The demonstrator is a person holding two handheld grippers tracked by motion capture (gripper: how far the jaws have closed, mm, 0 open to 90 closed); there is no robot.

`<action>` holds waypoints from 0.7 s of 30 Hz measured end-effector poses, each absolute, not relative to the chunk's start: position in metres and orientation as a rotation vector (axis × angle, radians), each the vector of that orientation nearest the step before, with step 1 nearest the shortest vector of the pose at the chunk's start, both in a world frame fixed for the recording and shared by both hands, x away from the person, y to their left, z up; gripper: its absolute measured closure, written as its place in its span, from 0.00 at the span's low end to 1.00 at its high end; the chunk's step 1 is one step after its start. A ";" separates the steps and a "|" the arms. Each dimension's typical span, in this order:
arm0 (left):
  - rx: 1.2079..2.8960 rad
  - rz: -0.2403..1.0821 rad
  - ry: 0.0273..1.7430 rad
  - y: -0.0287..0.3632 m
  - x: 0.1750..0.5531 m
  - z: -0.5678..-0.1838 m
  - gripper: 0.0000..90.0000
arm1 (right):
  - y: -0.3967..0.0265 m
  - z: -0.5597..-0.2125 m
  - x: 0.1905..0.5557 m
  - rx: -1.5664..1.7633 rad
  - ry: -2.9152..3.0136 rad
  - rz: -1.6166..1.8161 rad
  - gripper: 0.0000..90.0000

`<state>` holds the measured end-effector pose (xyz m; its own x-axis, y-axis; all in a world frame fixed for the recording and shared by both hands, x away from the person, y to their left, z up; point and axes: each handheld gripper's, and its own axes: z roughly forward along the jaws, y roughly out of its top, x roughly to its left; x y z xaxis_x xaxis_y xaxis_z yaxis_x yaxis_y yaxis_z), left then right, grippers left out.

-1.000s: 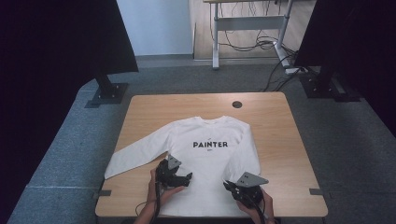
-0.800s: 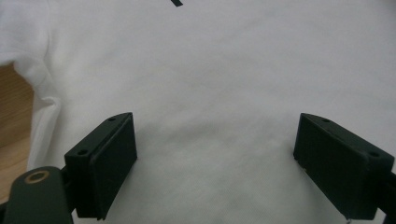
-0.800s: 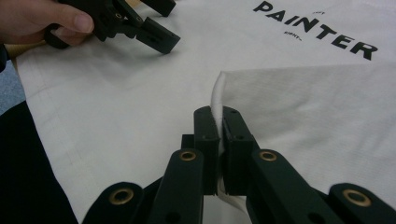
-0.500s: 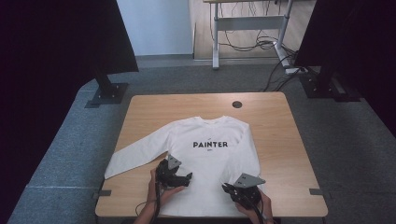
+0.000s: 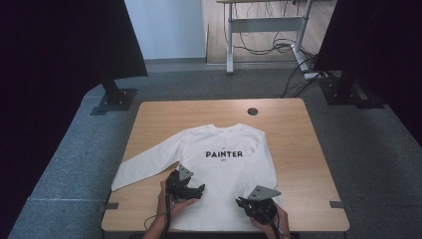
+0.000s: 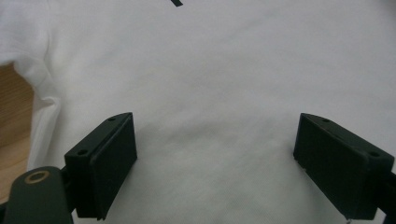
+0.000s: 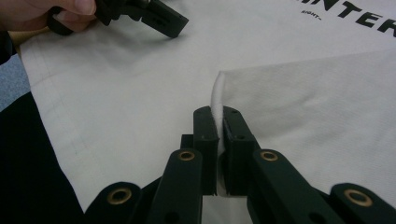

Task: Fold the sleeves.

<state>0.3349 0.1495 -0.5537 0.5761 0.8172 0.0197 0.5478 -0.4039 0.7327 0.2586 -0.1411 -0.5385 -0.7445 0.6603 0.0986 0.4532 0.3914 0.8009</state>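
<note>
High view shows a white long-sleeved sweatshirt with the black word PAINTER on its chest (image 5: 219, 164) lying flat on a light wooden surface (image 5: 298, 134). Its collar points to the far edge and its hem lies near the edge where the person stands. One sleeve is stretched out to the left across the wood, and the other sleeve is folded down along the right side of the body, so it lies on top of the cloth.

Left hand-held gripper (image 5: 185, 186) rests over the lower left part of the sweatshirt, with the person's left hand (image 5: 171, 204) around it. In the left gripper view its two black jaws stand wide apart over smooth white cloth, and nothing is between them (image 6: 215, 163). At the left edge of that view, the side of the garment and a strip of bare wood can be seen.

Right hand-held gripper (image 5: 256, 204) sits at the lower right part of the sweatshirt, close to the near edge of the surface. In the right gripper view its jaws are pressed together on a thin raised fold at the end of the folded sleeve (image 7: 217, 121). The pinched white cloth stands up between the pads, and the sweatshirt body lies flat under it.
</note>
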 end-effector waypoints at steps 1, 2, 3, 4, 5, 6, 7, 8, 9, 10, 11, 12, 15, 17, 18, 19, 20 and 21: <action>2.112 0.497 1.084 0.150 0.335 -0.554 0.14 | -0.141 -0.539 0.259 0.987 2.416 1.276 0.95; 2.112 0.497 1.084 0.150 0.335 -0.554 0.14 | -0.141 -0.539 0.259 0.986 2.418 1.274 0.95; 2.112 0.497 1.084 0.150 0.335 -0.554 0.14 | -0.141 -0.539 0.259 0.986 2.418 1.274 0.95; 2.112 0.497 1.084 0.150 0.335 -0.554 0.14 | -0.141 -0.539 0.259 0.988 2.419 1.274 0.95; 2.112 0.497 1.084 0.150 0.335 -0.554 0.14 | -0.141 -0.539 0.259 0.987 2.420 1.274 0.95; 2.112 0.497 1.084 0.150 0.335 -0.554 0.14 | -0.141 -0.539 0.259 0.987 2.422 1.273 0.95; 2.112 0.497 1.084 0.150 0.335 -0.554 0.14 | -0.141 -0.539 0.258 0.986 2.423 1.273 0.95; 2.110 0.497 1.084 0.149 0.335 -0.554 0.14 | -0.141 -0.539 0.258 0.986 2.424 1.273 0.95; 2.110 0.497 1.084 0.149 0.335 -0.554 0.14 | -0.141 -0.539 0.258 0.986 2.424 1.273 0.95; 2.110 0.497 1.084 0.149 0.335 -0.554 0.14 | -0.141 -0.539 0.257 0.983 2.429 1.269 0.95; 2.110 0.497 1.084 0.149 0.335 -0.554 0.14 | -0.141 -0.539 0.257 0.980 2.433 1.267 0.95; 2.110 0.497 1.084 0.149 0.335 -0.554 0.14 | -0.140 -0.539 0.257 0.981 2.437 1.266 0.94; 2.109 0.497 1.084 0.149 0.335 -0.554 0.14 | -0.140 -0.541 0.257 0.981 2.447 1.259 0.94; 2.109 0.497 1.084 0.149 0.335 -0.554 0.14 | -0.139 -0.542 0.257 0.984 2.462 1.249 0.94; 2.109 0.497 1.084 0.149 0.335 -0.554 0.14 | -0.138 -0.542 0.257 0.983 2.467 1.246 0.94; 2.109 0.497 1.084 0.149 0.335 -0.554 0.14 | -0.138 -0.542 0.257 0.983 2.471 1.244 0.93; 2.109 0.497 1.084 0.149 0.335 -0.554 0.14 | -0.138 -0.543 0.257 0.980 2.474 1.243 0.93; 2.109 0.497 1.084 0.149 0.335 -0.554 0.14 | -0.138 -0.543 0.257 0.980 2.474 1.243 0.93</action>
<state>0.3349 0.1494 -0.5538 0.5753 0.8178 0.0183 0.5479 -0.4018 0.7337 0.2570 -0.1379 -0.5425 -0.7590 0.6420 0.1082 0.4702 0.4255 0.7732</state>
